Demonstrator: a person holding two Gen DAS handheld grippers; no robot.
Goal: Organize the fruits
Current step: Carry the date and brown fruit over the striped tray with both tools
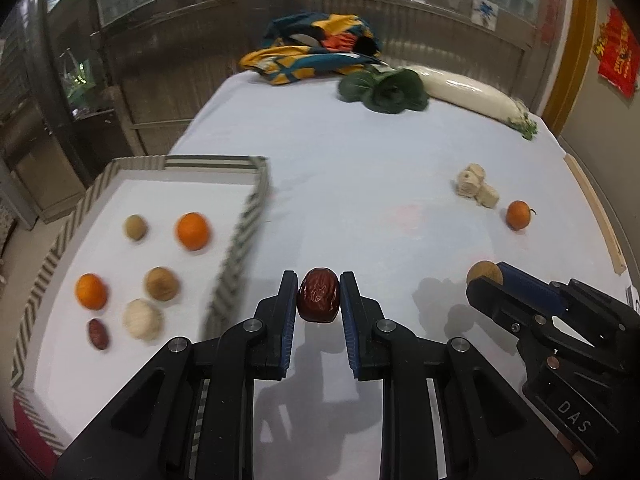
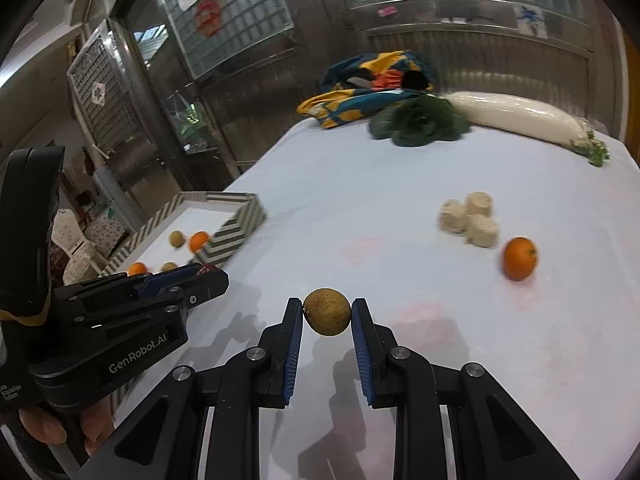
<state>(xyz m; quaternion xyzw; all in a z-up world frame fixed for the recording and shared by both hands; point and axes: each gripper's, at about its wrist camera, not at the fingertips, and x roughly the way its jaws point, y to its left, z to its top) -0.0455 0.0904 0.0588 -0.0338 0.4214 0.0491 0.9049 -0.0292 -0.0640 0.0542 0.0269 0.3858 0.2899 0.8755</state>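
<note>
My left gripper (image 1: 319, 280) is shut on a dark red date (image 1: 319, 295), held above the white table just right of the striped tray (image 1: 244, 216). The tray holds two oranges (image 1: 193, 231), brown round fruits (image 1: 161, 283), a pale ball and another date (image 1: 98, 333). My right gripper (image 2: 327, 307) is shut on a brown round fruit (image 2: 327, 311), held above the table; it shows in the left wrist view (image 1: 490, 280) at the right. A loose orange (image 2: 519, 258) lies on the table to the right.
Beige cut chunks (image 2: 470, 218) lie near the loose orange. At the far end are a leafy green vegetable (image 2: 418, 124), a white radish (image 2: 520, 118) and a colourful cloth bag (image 2: 372, 80). A wooden strip (image 1: 596, 216) runs along the table's right edge.
</note>
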